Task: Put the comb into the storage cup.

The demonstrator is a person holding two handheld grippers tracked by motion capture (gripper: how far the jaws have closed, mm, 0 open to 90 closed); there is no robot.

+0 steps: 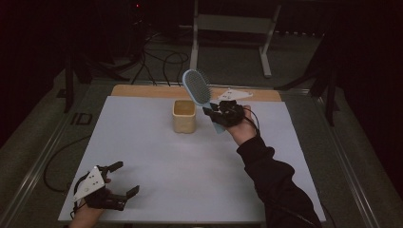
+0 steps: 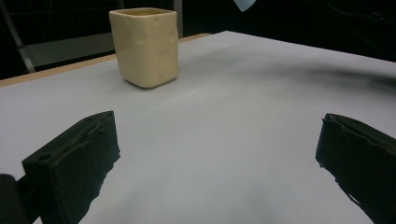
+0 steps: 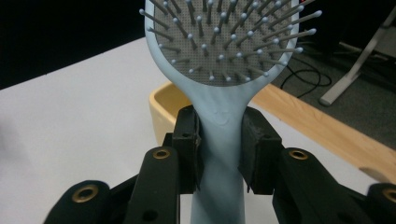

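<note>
Brush (image 3: 223,56) top is cut off in the right gripper view; pale blue, grey bristle pad. Right gripper (image 1: 223,114) pinches its handle, at 3 o'clock of the cup (image 1: 184,116). Left gripper (image 1: 121,178) spread wide, nothing between.

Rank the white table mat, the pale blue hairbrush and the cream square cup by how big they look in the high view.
1. White table mat, by far the largest.
2. Pale blue hairbrush, clamped at its handle in the right gripper and raised above the table, so it may look bigger.
3. Cream square cup, slightly shorter than the brush.
</note>
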